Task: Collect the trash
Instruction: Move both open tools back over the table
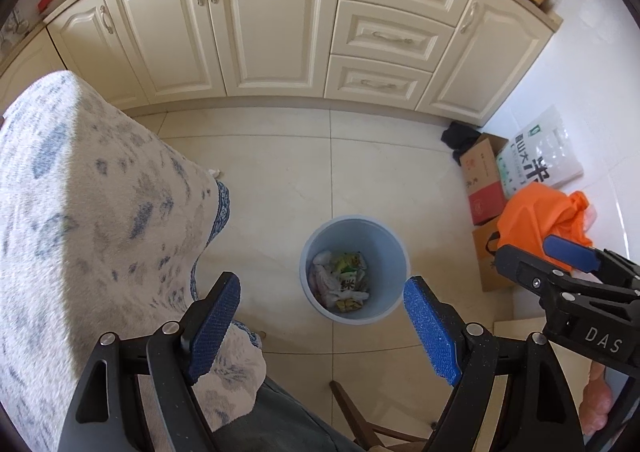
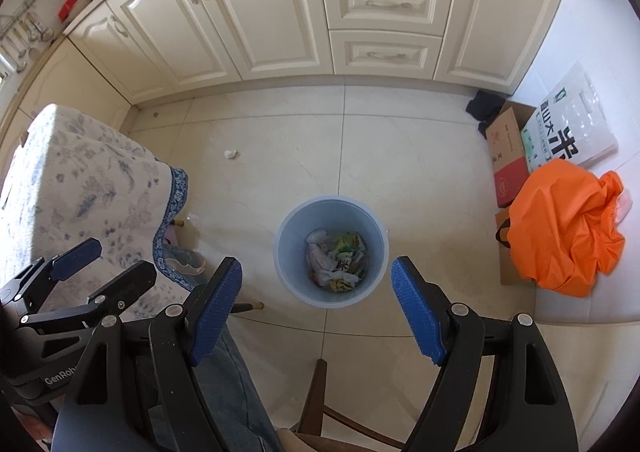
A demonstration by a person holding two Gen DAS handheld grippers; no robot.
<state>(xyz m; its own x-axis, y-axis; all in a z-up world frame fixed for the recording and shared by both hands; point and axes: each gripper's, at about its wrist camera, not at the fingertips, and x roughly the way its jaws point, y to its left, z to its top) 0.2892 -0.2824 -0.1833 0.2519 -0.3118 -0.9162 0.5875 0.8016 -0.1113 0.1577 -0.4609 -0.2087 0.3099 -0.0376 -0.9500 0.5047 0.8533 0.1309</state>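
Cream panelled kitchen cabinets (image 2: pixel 280 12) are running along the far edge of the pale tiled floor (image 2: pixel 420 172).

White tablecloth with blue floral print and blue border (image 2: pixel 80 180) is hanging down at the floor's left side.

Crumpled orange plastic bag (image 2: pixel 568 232) is lying over brown cardboard boxes (image 2: pixel 508 156) at the floor's right edge, a white printed rice sack (image 2: pixel 568 124) beside them.

Round light-blue plastic bin (image 2: pixel 286 252) is standing near the floor's middle, holding crumpled wrappers and tissue (image 2: pixel 336 260).

Left gripper (image 1: pixel 322 324) is hovering above the bin, blue-padded fingers spread wide, holding nothing.

Right gripper (image 2: pixel 316 308) is doing likewise, jaws wide apart and empty.

Small crumpled white paper scrap (image 2: pixel 230 153) is lying on the floor near the tablecloth's far corner, well apart from the bin. It is probably very light, soft and crushable; a gentle pinch across its bulk should be enough.
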